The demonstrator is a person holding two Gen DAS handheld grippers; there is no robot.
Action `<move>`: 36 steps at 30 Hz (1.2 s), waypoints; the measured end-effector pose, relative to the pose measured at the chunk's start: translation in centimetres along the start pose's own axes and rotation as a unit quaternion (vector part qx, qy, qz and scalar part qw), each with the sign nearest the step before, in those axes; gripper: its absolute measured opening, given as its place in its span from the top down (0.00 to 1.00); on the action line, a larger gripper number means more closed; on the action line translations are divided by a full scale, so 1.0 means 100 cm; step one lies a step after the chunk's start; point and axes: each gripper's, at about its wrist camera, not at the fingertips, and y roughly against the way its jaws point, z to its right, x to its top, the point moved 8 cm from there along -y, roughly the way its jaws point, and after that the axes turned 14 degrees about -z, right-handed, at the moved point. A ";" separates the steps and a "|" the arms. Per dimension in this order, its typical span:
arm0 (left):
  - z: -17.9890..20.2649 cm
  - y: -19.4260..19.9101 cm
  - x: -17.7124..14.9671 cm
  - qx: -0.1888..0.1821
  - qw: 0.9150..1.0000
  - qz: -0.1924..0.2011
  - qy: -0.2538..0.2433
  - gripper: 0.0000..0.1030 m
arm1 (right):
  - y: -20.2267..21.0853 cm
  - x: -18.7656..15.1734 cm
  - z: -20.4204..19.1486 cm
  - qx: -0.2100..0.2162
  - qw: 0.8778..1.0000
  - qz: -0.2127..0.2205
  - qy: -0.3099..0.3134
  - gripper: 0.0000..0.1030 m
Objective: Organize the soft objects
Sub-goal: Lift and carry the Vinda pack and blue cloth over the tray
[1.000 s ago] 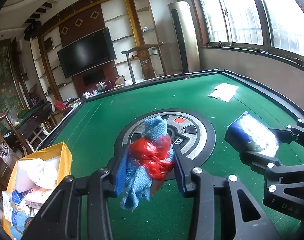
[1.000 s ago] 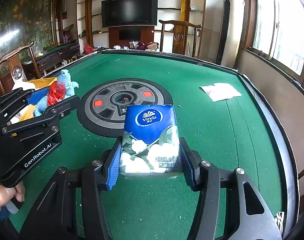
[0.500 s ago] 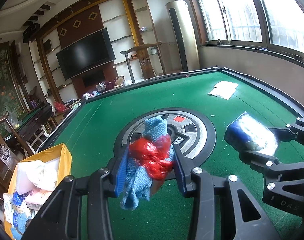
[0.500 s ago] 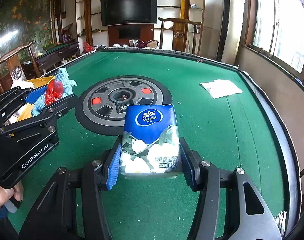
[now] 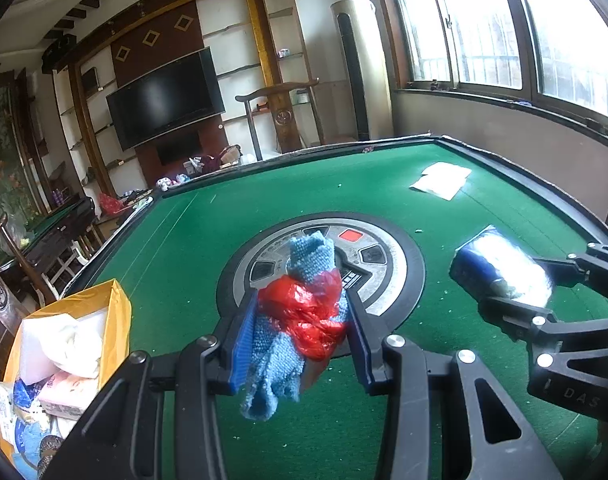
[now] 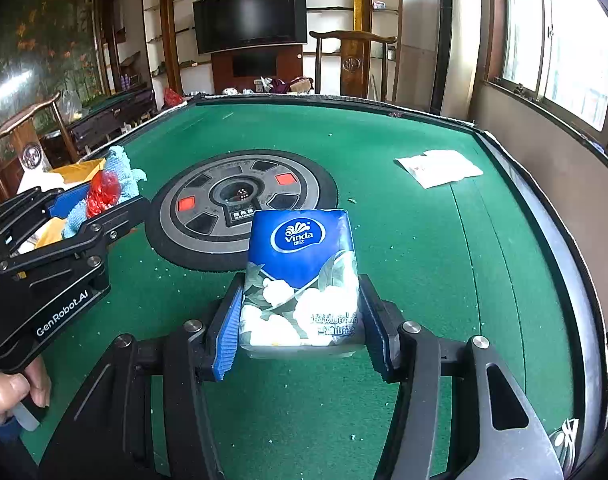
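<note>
My left gripper (image 5: pixel 300 340) is shut on a blue knitted cloth (image 5: pixel 309 258) bundled with a red plastic bag (image 5: pixel 304 312), held above the green table. It also shows in the right wrist view (image 6: pixel 100 200). My right gripper (image 6: pixel 300 320) is shut on a blue Vinda tissue pack (image 6: pixel 302 276), held above the felt. That pack also shows at the right of the left wrist view (image 5: pixel 503 270). A yellow bag (image 5: pixel 116 316) of soft items stands off the table's left edge.
The green felt table (image 6: pixel 403 260) has a round grey centre console (image 6: pixel 240 208) with red buttons. A white paper (image 6: pixel 439 166) lies at the far right. A raised black rim (image 6: pixel 543 208) runs round the table. Chairs and a second table stand at the left.
Both grippers have drifted slightly, so the table looks a touch farther away. Both still hold their loads.
</note>
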 end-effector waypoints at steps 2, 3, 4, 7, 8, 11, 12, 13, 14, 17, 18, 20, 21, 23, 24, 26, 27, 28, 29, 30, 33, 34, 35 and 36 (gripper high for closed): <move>-0.001 0.004 0.001 -0.007 1.000 0.007 0.003 0.59 | 0.002 0.001 0.000 0.001 1.000 0.007 -0.002 0.49; -0.002 0.007 0.002 -0.009 1.000 0.011 0.005 0.59 | 0.003 0.002 -0.001 0.000 1.000 0.010 -0.001 0.49; -0.003 0.010 0.003 -0.012 1.000 0.015 0.007 0.59 | 0.004 0.002 -0.001 0.000 1.000 0.013 -0.001 0.49; -0.006 0.014 0.005 -0.017 1.000 0.023 0.013 0.59 | 0.005 0.003 -0.003 0.002 1.000 0.019 0.002 0.49; -0.006 0.015 0.005 -0.019 0.999 0.024 0.014 0.59 | 0.006 0.004 -0.004 0.003 1.000 0.020 0.003 0.49; -0.005 0.015 0.006 -0.020 0.999 0.027 0.015 0.59 | 0.008 0.005 -0.004 0.005 1.000 0.027 0.002 0.49; -0.005 0.015 0.006 -0.020 0.999 0.027 0.015 0.59 | 0.008 0.006 -0.004 0.004 1.000 0.029 0.002 0.49; -0.005 0.014 0.005 -0.020 0.999 0.026 0.015 0.59 | 0.008 0.006 -0.004 0.004 1.000 0.030 0.002 0.49; -0.005 0.015 0.006 -0.021 0.999 0.027 0.016 0.59 | 0.007 0.006 -0.006 0.005 1.000 0.028 0.000 0.49; -0.005 0.015 0.007 -0.019 0.999 0.034 0.019 0.59 | 0.009 0.007 -0.010 0.014 1.000 0.027 -0.008 0.49; -0.006 0.016 0.006 -0.021 0.999 0.035 0.022 0.59 | 0.010 0.007 -0.012 0.015 0.999 0.028 -0.008 0.49; -0.008 0.017 0.006 -0.025 0.999 0.034 0.027 0.59 | 0.014 0.007 -0.018 0.012 0.999 0.031 -0.004 0.49; -0.007 0.017 0.005 -0.027 0.999 0.034 0.029 0.59 | 0.016 0.006 -0.020 0.011 0.999 0.033 -0.003 0.49; -0.009 0.022 0.003 -0.028 0.999 0.036 0.029 0.59 | 0.021 0.005 -0.023 0.015 0.999 0.037 -0.010 0.49; -0.010 0.024 0.004 -0.027 0.998 0.038 0.029 0.59 | 0.023 0.004 -0.024 0.020 0.999 0.036 -0.014 0.49; -0.013 0.032 0.004 -0.036 0.998 0.043 0.035 0.59 | 0.025 0.002 -0.026 0.028 0.999 0.038 -0.020 0.49; -0.015 0.036 0.004 -0.039 0.997 0.046 0.038 0.59 | 0.027 0.002 -0.028 0.029 0.999 0.039 -0.020 0.49; -0.016 0.041 0.003 -0.041 0.997 0.049 0.039 0.59 | 0.028 0.001 -0.030 0.031 0.999 0.040 -0.019 0.49; -0.019 0.045 0.002 -0.043 0.997 0.051 0.040 0.59 | 0.031 0.001 -0.035 0.033 0.998 0.042 -0.015 0.49; -0.022 0.048 0.000 -0.045 0.997 0.053 0.041 0.59 | 0.032 0.002 -0.038 0.034 0.998 0.044 -0.012 0.49; -0.029 0.057 -0.004 -0.048 0.996 0.057 0.046 0.59 | 0.036 0.003 -0.050 0.043 0.998 0.046 -0.005 0.49; -0.034 0.060 -0.007 -0.049 0.996 0.057 0.049 0.59 | 0.037 0.003 -0.056 0.046 0.998 0.046 -0.001 0.49; -0.036 0.062 -0.007 -0.050 0.996 0.057 0.052 0.59 | 0.037 0.004 -0.062 0.050 0.998 0.047 0.004 0.49; -0.040 0.064 -0.008 -0.051 0.996 0.057 0.055 0.59 | 0.038 0.004 -0.066 0.053 0.997 0.046 0.008 0.49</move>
